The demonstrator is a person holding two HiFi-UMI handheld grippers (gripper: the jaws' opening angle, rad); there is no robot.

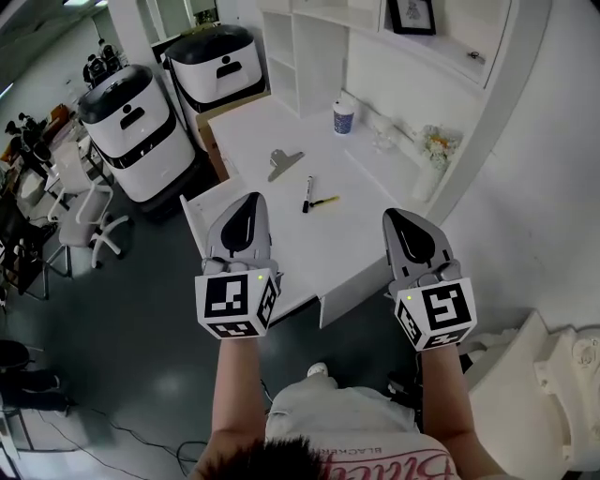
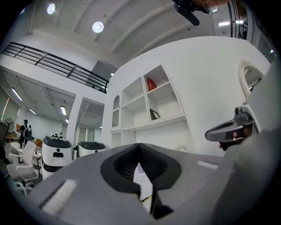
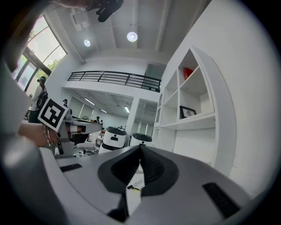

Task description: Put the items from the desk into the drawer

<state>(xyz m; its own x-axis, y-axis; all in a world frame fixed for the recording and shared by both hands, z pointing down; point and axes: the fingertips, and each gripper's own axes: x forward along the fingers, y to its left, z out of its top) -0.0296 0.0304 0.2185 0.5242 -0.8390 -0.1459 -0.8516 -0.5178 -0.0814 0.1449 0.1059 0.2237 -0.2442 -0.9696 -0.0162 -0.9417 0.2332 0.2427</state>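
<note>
On the white desk (image 1: pixel 281 234) lie a metal binder clip (image 1: pixel 283 161), a black marker (image 1: pixel 307 194) and a yellow pen (image 1: pixel 325 201). A white cup with a blue label (image 1: pixel 344 118) stands further back. A drawer front (image 1: pixel 354 292) shows under the desk's near edge. My left gripper (image 1: pixel 248 199) hovers over the desk's near left part, shut and empty. My right gripper (image 1: pixel 397 216) hangs at the desk's near right edge, also shut and empty. In the right gripper view the marker (image 3: pixel 136 183) and the pen (image 3: pixel 135 189) show below the closed jaws.
Two white-and-black machines (image 1: pixel 131 131) (image 1: pixel 220 66) stand left of the desk, with office chairs (image 1: pixel 80 211) beyond. White shelving (image 1: pixel 309 52) rises behind the desk, with a framed picture (image 1: pixel 412 14). A small flower arrangement (image 1: pixel 437 145) sits at the desk's right side.
</note>
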